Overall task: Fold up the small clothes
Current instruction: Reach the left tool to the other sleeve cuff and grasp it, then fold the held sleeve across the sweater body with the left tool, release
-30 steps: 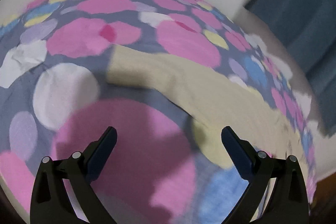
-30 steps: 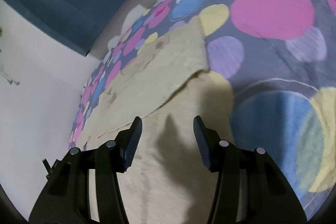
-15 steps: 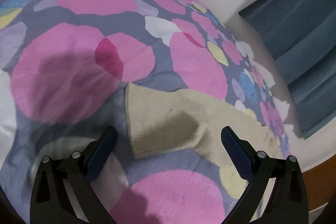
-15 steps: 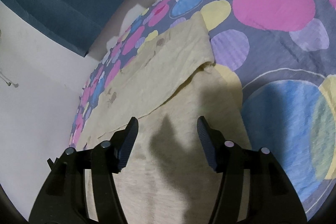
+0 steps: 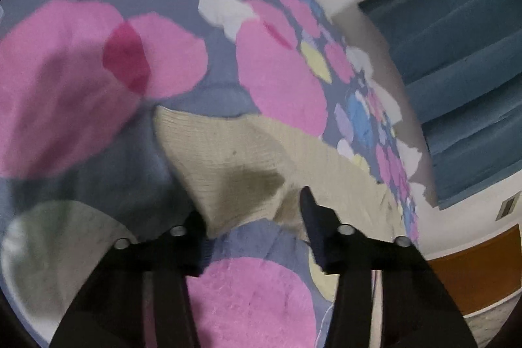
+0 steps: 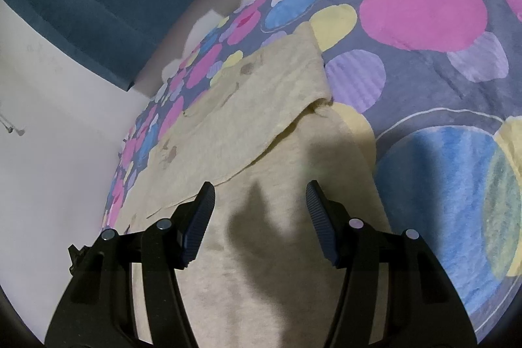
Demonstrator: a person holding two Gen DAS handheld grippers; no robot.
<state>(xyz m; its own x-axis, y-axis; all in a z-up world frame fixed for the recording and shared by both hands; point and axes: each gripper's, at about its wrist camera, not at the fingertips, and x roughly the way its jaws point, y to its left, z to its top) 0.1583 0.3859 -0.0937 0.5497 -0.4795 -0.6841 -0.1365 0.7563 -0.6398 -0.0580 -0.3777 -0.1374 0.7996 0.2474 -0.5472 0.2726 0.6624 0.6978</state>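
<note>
Cream knitted garment (image 5: 248, 158) lies at lower centre of the left wrist view on a spotted blanket (image 5: 98, 106); the left tongs (image 5: 253, 211) are closing around its cuff, best biting both layers fully. In the right wrist view, garment fills lower centre; right tongs (image 6: 259, 201) hover half-wide, empty.
</note>
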